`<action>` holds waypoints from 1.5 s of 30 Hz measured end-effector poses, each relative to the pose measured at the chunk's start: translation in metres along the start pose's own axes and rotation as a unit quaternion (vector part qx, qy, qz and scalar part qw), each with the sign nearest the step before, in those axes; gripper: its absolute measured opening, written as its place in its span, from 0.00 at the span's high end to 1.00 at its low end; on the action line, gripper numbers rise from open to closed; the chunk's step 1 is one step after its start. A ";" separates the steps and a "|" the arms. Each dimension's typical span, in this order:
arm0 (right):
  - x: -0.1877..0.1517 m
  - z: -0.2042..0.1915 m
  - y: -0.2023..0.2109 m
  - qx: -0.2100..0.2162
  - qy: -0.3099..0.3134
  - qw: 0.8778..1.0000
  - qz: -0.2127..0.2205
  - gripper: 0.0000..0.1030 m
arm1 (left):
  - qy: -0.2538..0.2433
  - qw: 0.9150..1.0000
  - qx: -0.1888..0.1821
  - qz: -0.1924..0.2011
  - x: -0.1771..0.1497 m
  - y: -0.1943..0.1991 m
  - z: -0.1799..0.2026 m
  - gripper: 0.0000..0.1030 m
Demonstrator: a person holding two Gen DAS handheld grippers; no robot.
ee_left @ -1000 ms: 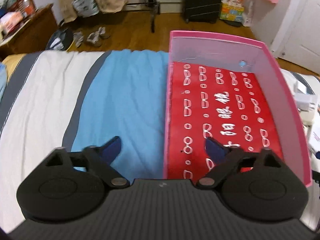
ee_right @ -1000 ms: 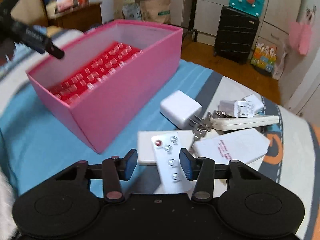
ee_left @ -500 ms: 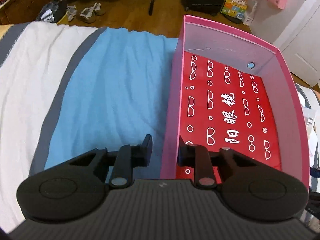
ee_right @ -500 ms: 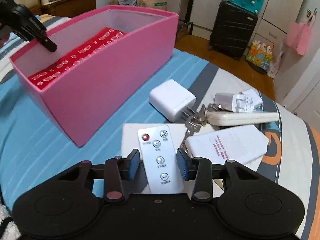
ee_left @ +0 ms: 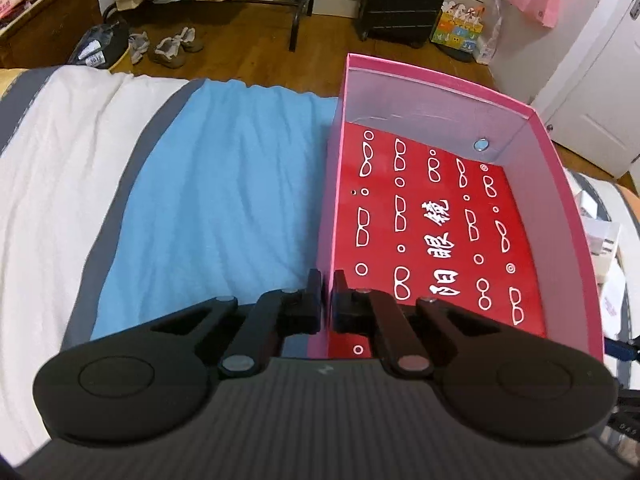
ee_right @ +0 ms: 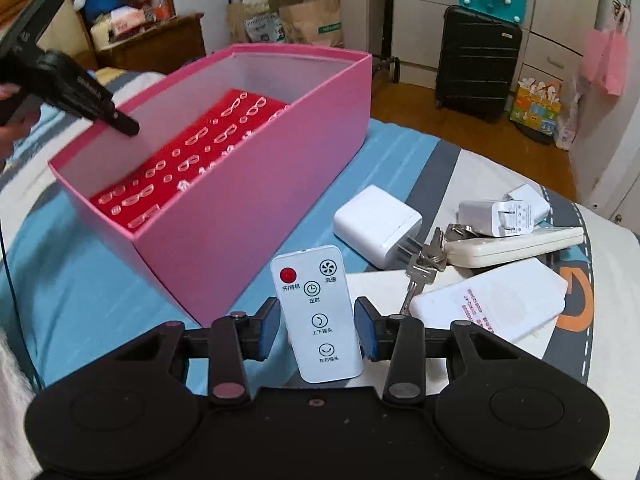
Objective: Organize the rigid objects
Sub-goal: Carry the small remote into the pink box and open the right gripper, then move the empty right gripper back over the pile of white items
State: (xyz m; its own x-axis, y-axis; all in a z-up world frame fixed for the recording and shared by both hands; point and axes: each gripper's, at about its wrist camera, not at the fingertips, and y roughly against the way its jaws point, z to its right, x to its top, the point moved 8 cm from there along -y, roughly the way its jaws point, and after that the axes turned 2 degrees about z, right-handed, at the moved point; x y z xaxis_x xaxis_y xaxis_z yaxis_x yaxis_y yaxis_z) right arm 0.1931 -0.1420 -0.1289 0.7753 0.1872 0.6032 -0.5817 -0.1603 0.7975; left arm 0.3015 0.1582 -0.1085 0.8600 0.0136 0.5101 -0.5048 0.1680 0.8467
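Left gripper [ee_left: 327,298] is pinching pink box [ee_left: 330,216] wall | right gripper [ee_right: 316,328] is clamping white remote [ee_right: 316,312], lifted off bedspread [ee_right: 100,288]

Matt pink cardboard box [ee_right: 256,200], glossy white plastic remote [ee_right: 320,312], wrinkled cloth bedspread [ee_left: 224,184]

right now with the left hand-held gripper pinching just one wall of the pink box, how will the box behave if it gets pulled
The pink box looks like thin card, so the wall may flex. It holds only a red insert, so it is probably light and would slide easily on the blue bedding. Gripped by the left hand-held gripper at one side, it may swivel.
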 end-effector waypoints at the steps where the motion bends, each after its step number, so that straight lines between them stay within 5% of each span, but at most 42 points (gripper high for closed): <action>1: 0.001 0.001 0.001 -0.001 -0.005 1.000 0.003 0.55 | -0.003 1.000 0.004 0.003 0.000 0.001 0.001 0.96; 9: 0.036 -0.003 0.041 -0.022 -0.024 0.998 0.062 0.55 | -0.011 1.000 0.006 0.009 0.000 0.006 0.002 0.97; 12: 0.071 -0.025 0.065 0.009 -0.012 0.996 0.091 0.55 | -0.009 1.000 0.004 0.007 -0.001 0.005 0.001 0.97; 18: 0.115 -0.103 0.049 0.112 -0.018 0.992 0.062 0.55 | 0.002 1.000 -0.002 0.009 -0.003 0.006 -0.001 0.97; 23: 0.120 -0.141 -0.021 0.101 -0.039 0.994 -0.002 0.55 | 0.029 0.999 -0.024 0.003 -0.005 0.004 -0.009 0.95; 25: 0.117 -0.139 -0.050 0.071 -0.064 0.995 -0.034 0.56 | 0.020 0.999 -0.028 0.007 -0.006 0.007 -0.008 0.96; 26: 0.115 -0.136 -0.061 0.060 -0.084 0.993 -0.050 0.64 | 0.015 0.999 -0.029 0.010 -0.007 0.007 -0.008 0.96; 32: 0.116 -0.128 -0.080 0.058 -0.167 0.982 -0.069 0.66 | 0.017 0.999 -0.040 0.008 -0.007 0.009 -0.009 0.95; 45: 0.114 -0.085 0.015 0.044 -0.125 0.991 -0.005 0.63 | -0.017 1.000 -0.020 0.004 -0.011 0.012 -0.003 0.95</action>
State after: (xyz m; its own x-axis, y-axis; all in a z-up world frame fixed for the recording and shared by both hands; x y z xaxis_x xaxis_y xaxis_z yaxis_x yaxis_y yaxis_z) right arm 0.2517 -0.0408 -0.0469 0.8245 -0.0544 0.5633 -0.5578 -0.2456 0.7928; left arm 0.2867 0.1630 -0.1045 0.8523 -0.0183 0.5228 -0.5083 0.2074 0.8358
